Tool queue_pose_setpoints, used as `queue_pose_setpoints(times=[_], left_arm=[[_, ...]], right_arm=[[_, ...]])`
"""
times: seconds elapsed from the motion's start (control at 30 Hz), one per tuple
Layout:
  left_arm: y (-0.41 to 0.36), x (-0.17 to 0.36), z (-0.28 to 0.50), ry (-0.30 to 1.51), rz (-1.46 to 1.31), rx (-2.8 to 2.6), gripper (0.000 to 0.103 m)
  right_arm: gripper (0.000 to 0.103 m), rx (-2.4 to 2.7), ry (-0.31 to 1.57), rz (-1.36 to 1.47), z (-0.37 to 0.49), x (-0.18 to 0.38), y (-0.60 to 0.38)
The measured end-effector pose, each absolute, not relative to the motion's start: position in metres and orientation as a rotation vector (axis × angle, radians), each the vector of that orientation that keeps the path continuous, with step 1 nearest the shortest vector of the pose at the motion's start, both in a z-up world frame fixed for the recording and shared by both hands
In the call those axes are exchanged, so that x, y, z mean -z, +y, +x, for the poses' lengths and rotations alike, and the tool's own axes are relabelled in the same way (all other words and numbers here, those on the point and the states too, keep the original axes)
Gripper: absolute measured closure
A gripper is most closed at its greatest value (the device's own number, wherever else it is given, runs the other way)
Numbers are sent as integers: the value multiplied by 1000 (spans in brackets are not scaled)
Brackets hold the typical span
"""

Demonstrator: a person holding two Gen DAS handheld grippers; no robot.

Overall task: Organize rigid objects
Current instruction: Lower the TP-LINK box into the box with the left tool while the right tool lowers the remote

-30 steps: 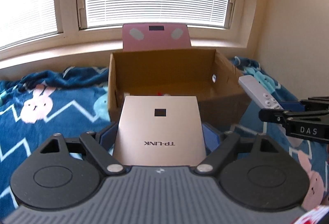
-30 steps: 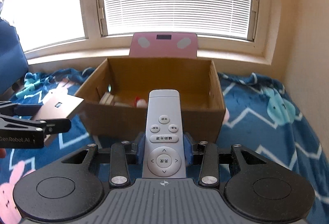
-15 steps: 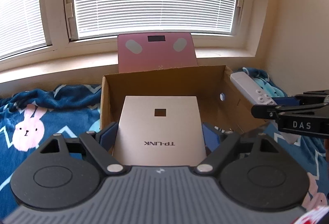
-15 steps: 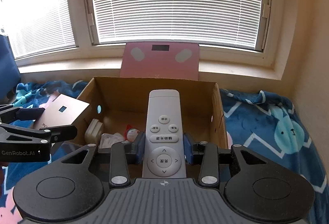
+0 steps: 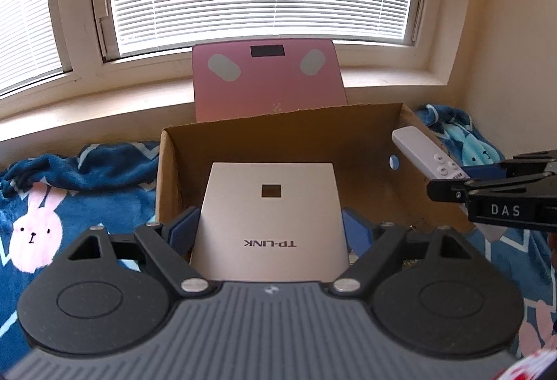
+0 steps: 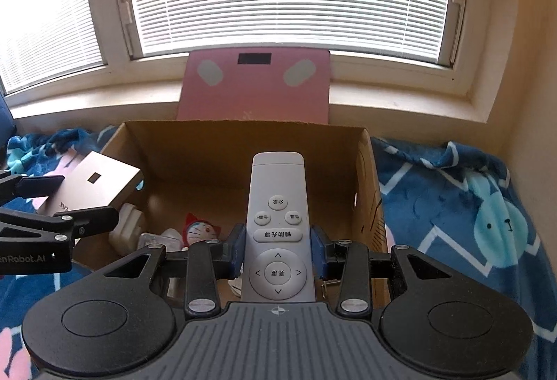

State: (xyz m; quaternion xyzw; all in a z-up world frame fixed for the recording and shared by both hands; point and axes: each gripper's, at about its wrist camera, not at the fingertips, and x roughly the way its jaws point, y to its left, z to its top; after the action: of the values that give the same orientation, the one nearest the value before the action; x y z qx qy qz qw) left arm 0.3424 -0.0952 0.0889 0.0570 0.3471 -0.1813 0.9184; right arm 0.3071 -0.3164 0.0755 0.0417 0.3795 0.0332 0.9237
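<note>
My left gripper [image 5: 269, 226] is shut on a flat beige TP-LINK box [image 5: 269, 206], held over the near left part of an open cardboard box [image 5: 278, 125]. My right gripper [image 6: 277, 247] is shut on a white remote control [image 6: 276, 223], held above the same cardboard box [image 6: 243, 136]. In the right wrist view the TP-LINK box [image 6: 94, 185] and the left gripper's fingers [image 6: 52, 226] show at the left. The remote [image 5: 428, 153] and the right gripper's fingers [image 5: 487, 192] appear at the right of the left wrist view. Small items, among them a cat figurine [image 6: 200, 230], lie inside.
A pink bathroom scale [image 5: 268, 80] leans upright against the window sill behind the cardboard box. A blue blanket [image 6: 452, 206] with rabbit prints covers the surface around it. A wall [image 5: 504, 49] closes the right side.
Both grippers have moved forward toward the window with their loads. The cardboard box now lies right beneath them, and its contents have come into the right wrist view.
</note>
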Motion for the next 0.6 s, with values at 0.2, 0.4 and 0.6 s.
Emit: queue_pose_setpoints(times=[0.2,0.4,0.6], left_arm=[[-100,-77,352,737,118,373,20],[-106,-71,359,746,126,374,20],[-110,-67,364,750,134,378,20]], right_arm=[[68,-63,797,90,317,-66,-321],[68,-64,805,87,324,-60,-323],[68,-65,817,98,329,-54,-326]])
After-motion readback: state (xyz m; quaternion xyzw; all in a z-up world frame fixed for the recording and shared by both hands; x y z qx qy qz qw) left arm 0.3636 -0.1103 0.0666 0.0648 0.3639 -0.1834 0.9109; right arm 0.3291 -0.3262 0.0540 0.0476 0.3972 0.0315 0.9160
